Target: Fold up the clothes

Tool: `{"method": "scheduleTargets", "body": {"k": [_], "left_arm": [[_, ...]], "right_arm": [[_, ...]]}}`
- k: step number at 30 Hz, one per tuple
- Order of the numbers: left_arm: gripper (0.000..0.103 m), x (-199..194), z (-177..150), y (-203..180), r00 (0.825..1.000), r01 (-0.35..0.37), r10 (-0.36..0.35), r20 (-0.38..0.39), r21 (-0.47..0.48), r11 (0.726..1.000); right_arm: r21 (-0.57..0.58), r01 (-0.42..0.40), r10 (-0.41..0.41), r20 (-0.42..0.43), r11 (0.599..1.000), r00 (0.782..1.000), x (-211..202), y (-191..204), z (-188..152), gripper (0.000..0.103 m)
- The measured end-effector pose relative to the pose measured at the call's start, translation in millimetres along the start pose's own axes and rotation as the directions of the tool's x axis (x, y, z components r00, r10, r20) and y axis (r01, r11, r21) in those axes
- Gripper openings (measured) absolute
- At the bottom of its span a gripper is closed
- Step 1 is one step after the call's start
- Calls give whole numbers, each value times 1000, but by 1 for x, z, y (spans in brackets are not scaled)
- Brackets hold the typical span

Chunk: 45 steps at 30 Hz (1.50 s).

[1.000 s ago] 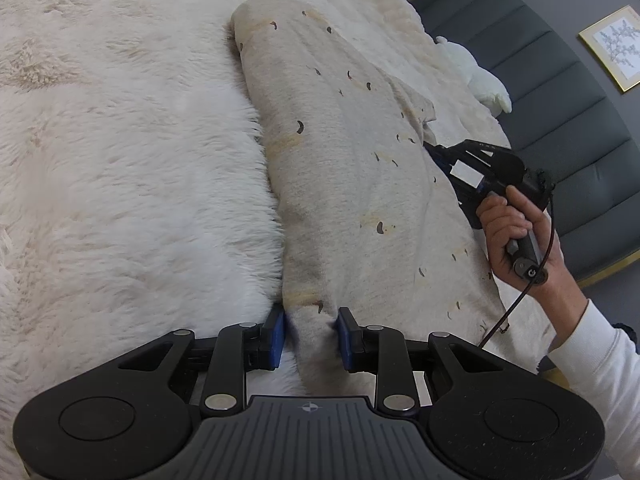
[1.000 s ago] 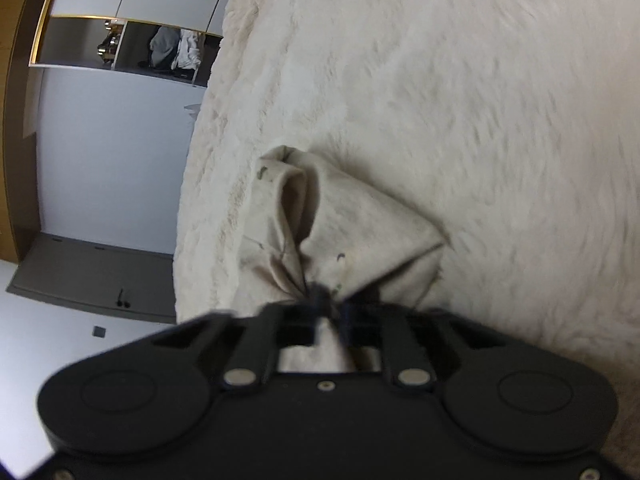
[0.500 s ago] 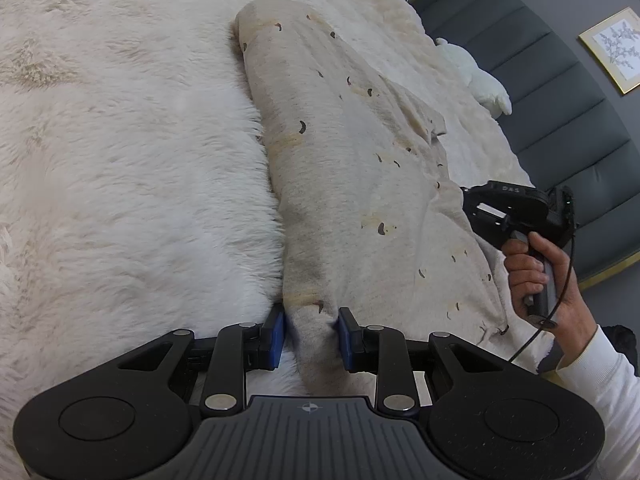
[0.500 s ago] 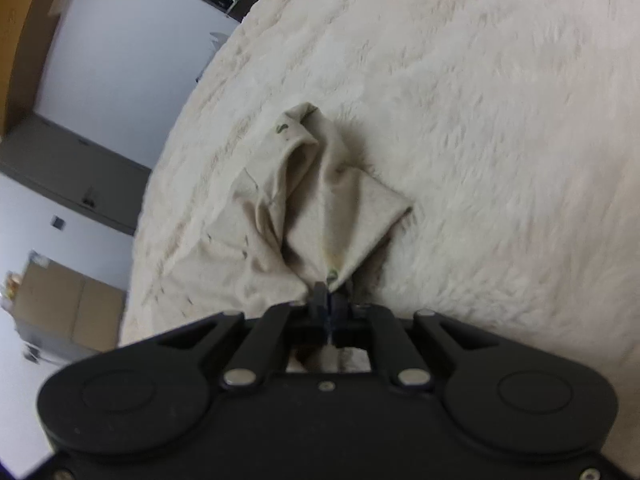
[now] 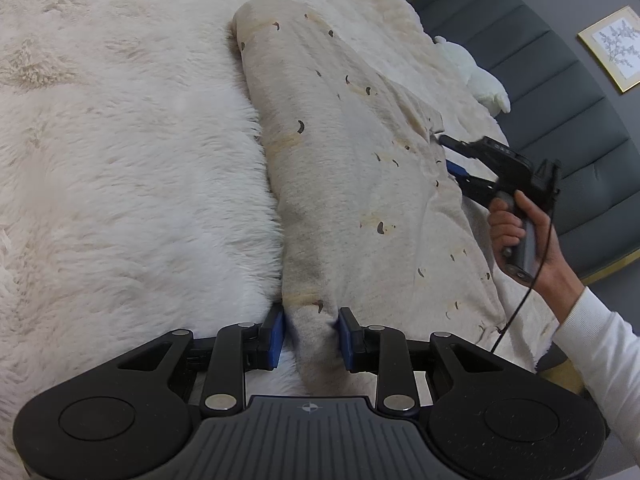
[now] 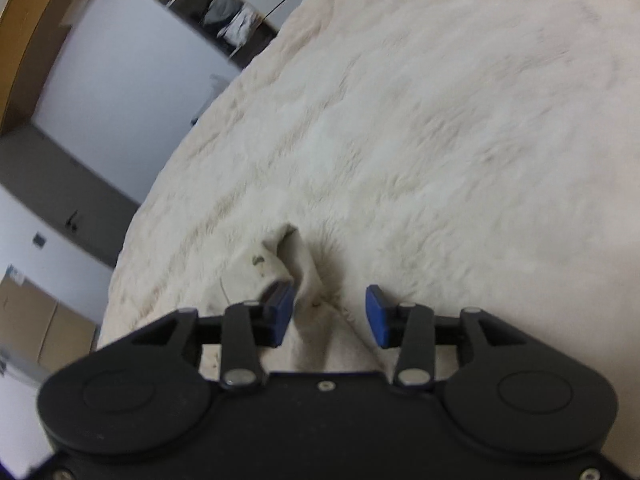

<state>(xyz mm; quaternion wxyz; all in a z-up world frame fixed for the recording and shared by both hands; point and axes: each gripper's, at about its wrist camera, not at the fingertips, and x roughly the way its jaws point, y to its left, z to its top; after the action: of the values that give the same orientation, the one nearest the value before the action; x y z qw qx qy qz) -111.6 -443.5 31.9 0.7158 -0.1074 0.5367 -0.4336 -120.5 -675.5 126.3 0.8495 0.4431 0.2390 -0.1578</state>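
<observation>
The right gripper (image 6: pixel 328 312) is seen opening over a cream garment (image 6: pixel 296 264) laid on the fluffy bed (image 6: pixel 440 128).

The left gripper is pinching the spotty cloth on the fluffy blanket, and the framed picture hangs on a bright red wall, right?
Not quite. The wall behind the framed picture is dark grey, not red, as the left wrist view shows. The left gripper does pinch the spotty cloth on the fluffy blanket.

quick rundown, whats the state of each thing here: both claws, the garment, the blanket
left claw: shut on the garment's near end
right claw: jaws opening, cloth between the pads, no longer pinched
garment: cream with dark specks, folded lengthwise into a long band, lying flat
fluffy blanket: spread out under the garment
</observation>
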Motion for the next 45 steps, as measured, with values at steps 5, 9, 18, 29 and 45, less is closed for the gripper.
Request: {"method": "scheduleTargets", "body": {"k": [5,9,18,29,45], "left_arm": [[26,0,1,1,1000,4,-4,-4,4,1000],[27,0,2,1,1000,5,-5,-6,7,1000],[27,0,1,0,1000,2,-2,-6,13,1000],[38,-7,-3,-15,1000,-18,19,-12,47,999],[48,-20,-38,-76,970,-234,241,37,420,877]], "right_arm": [[-25,-57,58,12,998,998,4,11,10,0],[-118,44,-40,36,992,999,13,31,19,0],[-148,56,-45,79,987,996,-10,34,10,16],[-392,136,-135,30,910,990,-46,62,-38,31],[-757,196,-462,-154,623,874,-90,107,-195,35]]}}
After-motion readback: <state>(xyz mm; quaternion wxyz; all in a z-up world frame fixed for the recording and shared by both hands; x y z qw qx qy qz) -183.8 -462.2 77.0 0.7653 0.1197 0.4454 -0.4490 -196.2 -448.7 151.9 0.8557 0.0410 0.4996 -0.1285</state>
